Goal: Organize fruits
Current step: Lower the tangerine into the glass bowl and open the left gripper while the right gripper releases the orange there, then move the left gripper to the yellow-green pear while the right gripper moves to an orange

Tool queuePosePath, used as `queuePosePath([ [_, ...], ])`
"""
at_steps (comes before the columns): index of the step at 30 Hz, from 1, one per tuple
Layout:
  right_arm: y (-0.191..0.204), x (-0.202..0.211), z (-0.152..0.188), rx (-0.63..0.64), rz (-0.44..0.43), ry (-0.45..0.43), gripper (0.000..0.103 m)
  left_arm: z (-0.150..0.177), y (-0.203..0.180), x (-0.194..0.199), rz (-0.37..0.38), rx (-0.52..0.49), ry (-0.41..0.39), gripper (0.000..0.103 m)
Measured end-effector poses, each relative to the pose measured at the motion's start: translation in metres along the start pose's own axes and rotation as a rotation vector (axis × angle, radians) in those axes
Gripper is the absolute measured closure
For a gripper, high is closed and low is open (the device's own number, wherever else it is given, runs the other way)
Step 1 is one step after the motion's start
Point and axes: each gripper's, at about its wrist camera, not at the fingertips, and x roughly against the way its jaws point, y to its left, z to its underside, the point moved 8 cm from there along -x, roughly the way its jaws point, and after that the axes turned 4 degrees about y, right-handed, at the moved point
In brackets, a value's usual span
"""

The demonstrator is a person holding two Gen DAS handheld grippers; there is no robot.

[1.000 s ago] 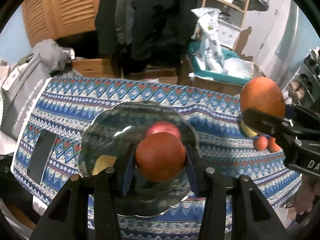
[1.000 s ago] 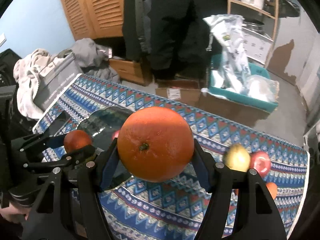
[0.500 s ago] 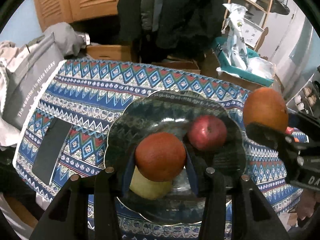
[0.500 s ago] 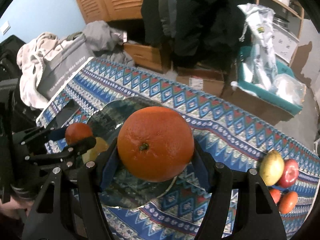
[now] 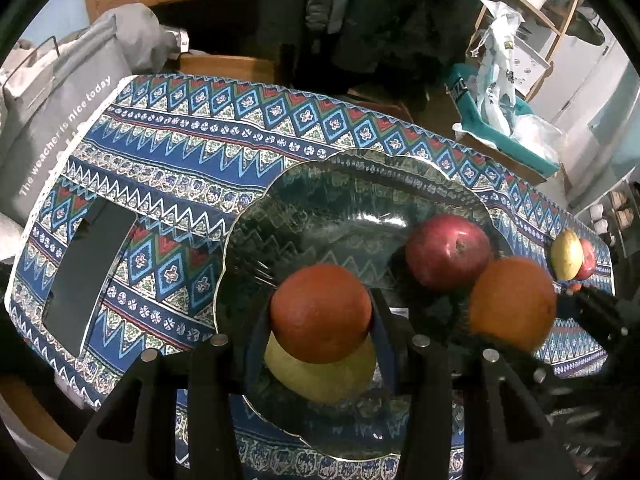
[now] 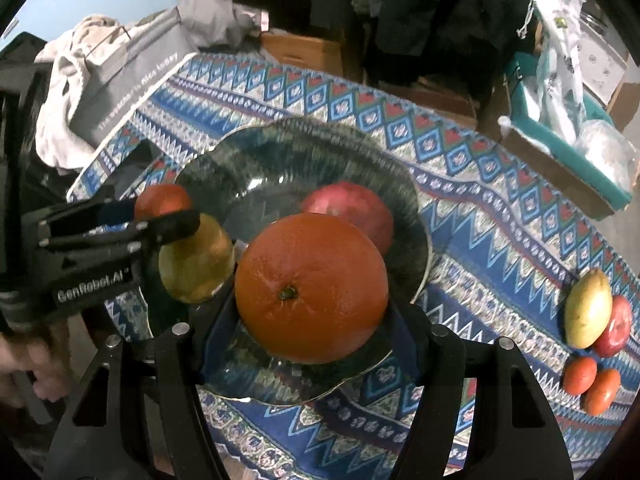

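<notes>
My left gripper is shut on a small reddish orange and holds it over the near side of a dark glass plate, above a yellow pear. A red apple lies on the plate. My right gripper is shut on a big orange over the plate's near right part. The big orange also shows in the left wrist view. The left gripper shows at the left of the right wrist view, beside the pear and apple.
A patterned blue cloth covers the table. A dark phone lies at its left end. At the right end lie a pear, a red apple and two small oranges. A grey bag stands left; a teal box stands beyond.
Both grippers have moved forward and down over the plate with their oranges. The right gripper's orange has come in from the right, beside the red apple.
</notes>
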Motion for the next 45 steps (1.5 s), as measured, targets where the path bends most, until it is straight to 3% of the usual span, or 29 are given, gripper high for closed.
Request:
queuePosePath([
  [10,0.007,-0.025,0.017,-0.003,-0.032,0.081,0.033,-0.003,0.001,-0.004,-0.003,0.006,0.0,0.054],
  [13,0.006,-0.029,0.02,-0.008,-0.039,0.103,0.033,-0.002,0.002,-0.006,-0.01,0.008,0.008,0.042],
  [17,0.008,-0.035,0.024,-0.004,-0.041,0.121,0.032,-0.002,0.003,-0.006,-0.016,0.004,0.011,0.041],
  [34,-0.011,0.013,0.01,-0.024,0.014,-0.007,0.032,-0.001,-0.011,0.021,-0.012,-0.02,-0.03,0.041],
  [45,-0.035,0.066,0.011,-0.018,0.154,-0.115,0.032,0.0,-0.045,0.051,0.001,-0.08,-0.088,0.033],
])
